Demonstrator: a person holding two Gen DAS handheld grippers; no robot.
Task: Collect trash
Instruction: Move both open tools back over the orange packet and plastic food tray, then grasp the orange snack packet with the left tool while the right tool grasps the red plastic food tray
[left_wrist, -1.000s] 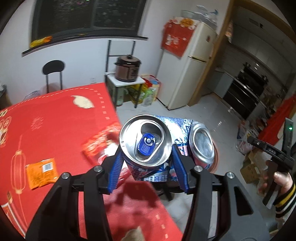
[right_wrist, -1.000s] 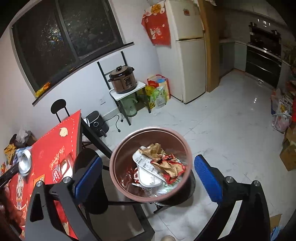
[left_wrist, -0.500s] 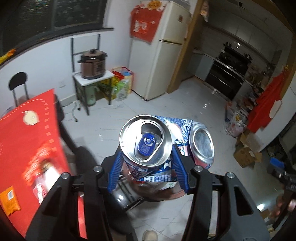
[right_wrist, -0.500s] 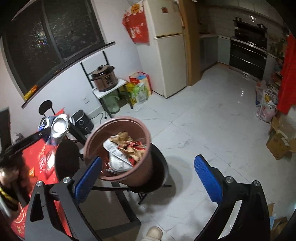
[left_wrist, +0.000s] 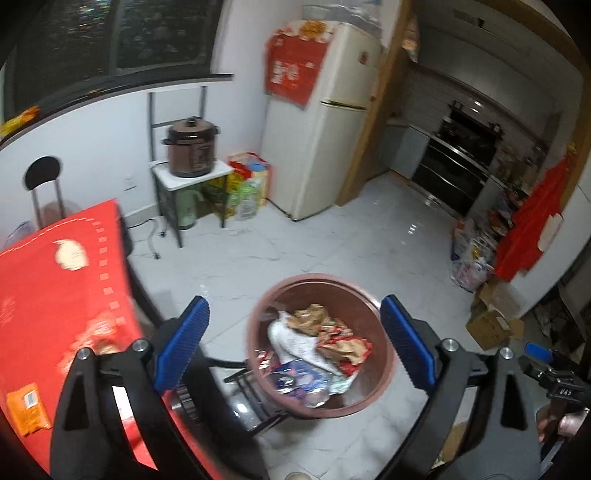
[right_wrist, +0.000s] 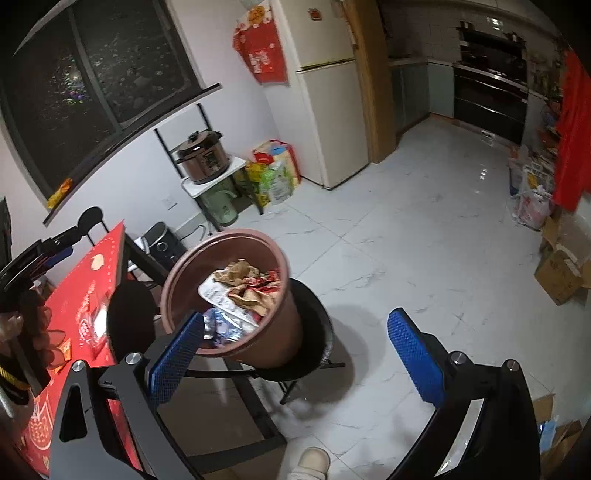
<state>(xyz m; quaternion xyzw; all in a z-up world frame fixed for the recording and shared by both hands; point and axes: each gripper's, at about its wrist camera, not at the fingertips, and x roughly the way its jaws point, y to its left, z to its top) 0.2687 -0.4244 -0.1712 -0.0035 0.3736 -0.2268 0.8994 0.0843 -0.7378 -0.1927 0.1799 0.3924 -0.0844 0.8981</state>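
Left wrist view shows our left gripper (left_wrist: 293, 343) opening its jaws with nothing between them, right above the brown bin (left_wrist: 364, 306). Blue cans (left_wrist: 295, 376) lie inside the bin with wrappers (left_wrist: 332, 336). Our right gripper (right_wrist: 293, 343) is spread wide and empty beside the bin. An orange packet (left_wrist: 27, 408) lies on the red table (left_wrist: 44, 288).

Cream fridge (left_wrist: 325, 147) stands against the back wall, red cloth (left_wrist: 291, 74) hung on its side. Brown cooker (left_wrist: 190, 151) sits on a small white stand (left_wrist: 192, 173); coloured bags (left_wrist: 247, 184) lie between stand and fridge. Black oven (left_wrist: 461, 155) is built into the kitchen wall. Cardboard boxes (right_wrist: 561, 269) rest on the white floor (right_wrist: 406, 240). Dark window (right_wrist: 92, 81) above.
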